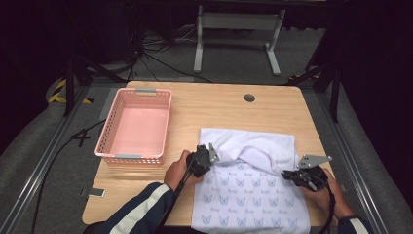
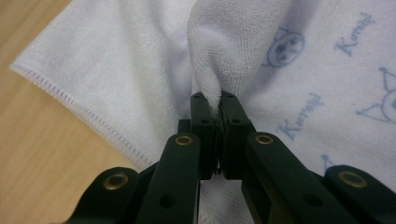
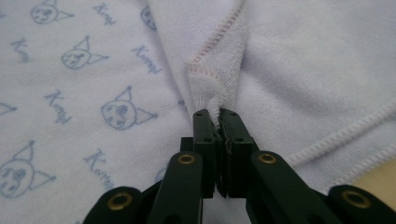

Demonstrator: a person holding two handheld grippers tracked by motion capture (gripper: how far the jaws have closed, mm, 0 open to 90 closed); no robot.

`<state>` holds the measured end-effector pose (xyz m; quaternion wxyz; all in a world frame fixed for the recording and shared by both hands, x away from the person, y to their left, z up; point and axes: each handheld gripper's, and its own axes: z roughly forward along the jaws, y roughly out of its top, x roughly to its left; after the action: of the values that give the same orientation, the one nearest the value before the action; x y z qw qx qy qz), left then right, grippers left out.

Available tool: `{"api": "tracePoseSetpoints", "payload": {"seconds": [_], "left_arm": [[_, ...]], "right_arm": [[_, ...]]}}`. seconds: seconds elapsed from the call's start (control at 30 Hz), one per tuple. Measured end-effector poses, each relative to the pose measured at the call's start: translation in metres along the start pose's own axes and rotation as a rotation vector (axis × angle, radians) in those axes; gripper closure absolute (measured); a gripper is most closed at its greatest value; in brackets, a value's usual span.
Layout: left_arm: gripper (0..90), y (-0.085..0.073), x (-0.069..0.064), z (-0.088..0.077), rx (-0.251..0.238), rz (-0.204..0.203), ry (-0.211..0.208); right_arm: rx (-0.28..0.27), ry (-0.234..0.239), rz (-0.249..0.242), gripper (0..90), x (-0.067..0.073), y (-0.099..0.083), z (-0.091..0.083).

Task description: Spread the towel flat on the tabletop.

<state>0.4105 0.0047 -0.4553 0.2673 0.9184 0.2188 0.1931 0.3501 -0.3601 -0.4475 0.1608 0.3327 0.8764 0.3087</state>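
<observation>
While both tools hold cloth, the item stands as follows.

Item: white towel point(image 1: 253, 190) with a pale blue cat-face print, lying on the wooden surface point(image 1: 219, 109), near-right part; its long axis runs near to far. The far portion is folded back toward the near side, plain reverse up, forming a raised band across the width.

Left tool point(image 1: 210, 157): jaws closed narrow on a pinch of the towel's folded edge, at the left side of the band; in the left gripper view point(image 2: 218, 100) terry rises in a hump straight from the jaw tips.

Right tool point(image 1: 286, 173): jaws closed narrow on a stitched corner, at the right side of the band; in the right gripper view point(image 3: 215, 112) the hem runs up and away from the tips.

Relation governing the next move: the two grips sit at opposite ends of one line across the towel's width, the left slightly farther than the right, with unfolded printed cloth lying on the near side of both. Judged, the fold will lay square only if both hands carry that line nearward together.

Also present: pink basket point(image 1: 113, 129), empty, far-left, apart from the towel.
</observation>
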Motion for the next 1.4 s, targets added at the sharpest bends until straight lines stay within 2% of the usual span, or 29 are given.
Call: {"api": "tracePoseSetpoints", "payload": {"seconds": [0.07,0.1,0.17,0.2,0.23,0.3,0.43,0.5,0.53,0.6,0.67,0.7,0.73,0.77,0.83,0.9,0.97,1.0,1.03,1.07,1.1,1.13,1.17,1.2,1.23,1.3,1.33,1.37,1.4], "left_arm": [[86.7,0.010,0.016,0.011,0.012,-0.028,0.007],[86.7,0.014,0.022,0.014,0.024,-0.021,0.026],[86.7,0.017,0.026,0.018,0.027,-0.030,0.040],[86.7,0.019,0.031,0.022,0.026,-0.043,0.052],[86.7,0.025,0.042,0.029,0.032,-0.078,0.060],[86.7,0.030,0.050,0.035,0.034,-0.100,0.077],[86.5,0.034,0.056,0.036,0.023,-0.132,0.099],[86.5,0.035,0.060,0.024,-0.061,-0.193,0.093],[86.5,0.037,0.061,0.015,-0.105,-0.207,0.080],[86.5,0.040,0.061,-0.007,-0.168,-0.199,0.069],[86.5,0.040,0.061,-0.031,-0.244,-0.189,0.048],[86.5,0.040,0.059,-0.044,-0.261,-0.179,0.045],[86.5,0.038,0.056,-0.058,-0.304,-0.163,0.032],[86.4,0.034,0.051,-0.072,-0.333,-0.149,-0.001],[86.5,0.023,0.038,-0.090,-0.363,-0.108,-0.024],[86.3,0.008,0.024,-0.100,-0.356,-0.053,-0.051],[86.1,-0.011,0.006,-0.106,-0.352,-0.026,-0.115],[86.0,-0.019,-0.001,-0.107,-0.344,-0.010,-0.130],[86.0,-0.019,-0.001,-0.107,-0.344,-0.010,-0.130],[86.0,-0.029,-0.010,-0.107,-0.334,0.002,-0.169],[86.0,-0.037,-0.017,-0.106,-0.318,0.010,-0.192],[86.0,-0.043,-0.022,-0.105,-0.305,0.006,-0.215],[86.1,-0.055,-0.035,-0.101,-0.235,0.055,-0.249],[86.1,-0.055,-0.035,-0.101,-0.235,0.055,-0.249],[86.1,-0.064,-0.045,-0.096,-0.191,0.076,-0.263],[86.2,-0.067,-0.049,-0.091,-0.172,0.096,-0.268],[86.2,-0.070,-0.054,-0.086,-0.136,0.110,-0.263],[86.2,-0.073,-0.057,-0.079,-0.106,0.112,-0.268],[86.0,-0.074,-0.059,-0.074,-0.086,0.116,-0.268]], "right_arm": [[-0.005,-0.045,0.022,86.3,-0.020,0.011,0.011],[-0.009,-0.056,0.027,86.3,-0.026,0.015,0.016],[-0.009,-0.079,0.048,86.3,-0.038,0.022,0.024],[-0.007,-0.093,0.041,86.3,-0.043,0.026,0.027],[-0.001,-0.106,0.047,86.3,-0.049,0.032,0.032],[0.005,-0.128,0.064,86.3,-0.055,0.039,0.038],[0.022,-0.167,0.056,86.1,-0.063,0.050,0.047],[0.017,-0.179,0.049,86.3,-0.064,0.055,0.045],[-0.016,-0.179,0.058,86.3,-0.065,0.056,0.039],[-0.110,-0.161,0.089,86.3,-0.067,0.056,0.022],[-0.165,-0.162,0.092,86.4,-0.066,0.056,-0.001],[-0.187,-0.149,0.093,86.4,-0.065,0.056,-0.009],[-0.217,-0.141,0.083,86.4,-0.063,0.055,-0.020],[-0.244,-0.130,0.073,86.4,-0.058,0.054,-0.033],[-0.284,-0.086,0.022,86.3,-0.047,0.048,-0.057],[-0.295,-0.045,-0.009,86.2,-0.036,0.039,-0.073],[-0.275,-0.001,-0.060,86.1,-0.021,0.027,-0.087],[-0.274,0.030,-0.069,86.1,-0.015,0.021,-0.091],[-0.274,0.030,-0.069,86.1,-0.015,0.021,-0.091],[-0.268,0.062,-0.087,86.1,-0.009,0.014,-0.094],[-0.230,0.103,-0.121,86.1,0.005,-0.001,-0.098],[-0.230,0.103,-0.121,86.1,0.005,-0.001,-0.098],[-0.200,0.153,-0.141,86.1,0.016,-0.014,-0.099],[-0.200,0.153,-0.141,86.1,0.016,-0.014,-0.099],[-0.148,0.179,-0.143,86.1,0.024,-0.027,-0.096],[-0.095,0.209,-0.147,86.1,0.029,-0.038,-0.089],[-0.095,0.209,-0.147,86.1,0.029,-0.038,-0.089],[-0.055,0.215,-0.155,86.1,0.031,-0.044,-0.085],[-0.007,0.251,-0.136,86.0,0.033,-0.053,-0.072]]}}
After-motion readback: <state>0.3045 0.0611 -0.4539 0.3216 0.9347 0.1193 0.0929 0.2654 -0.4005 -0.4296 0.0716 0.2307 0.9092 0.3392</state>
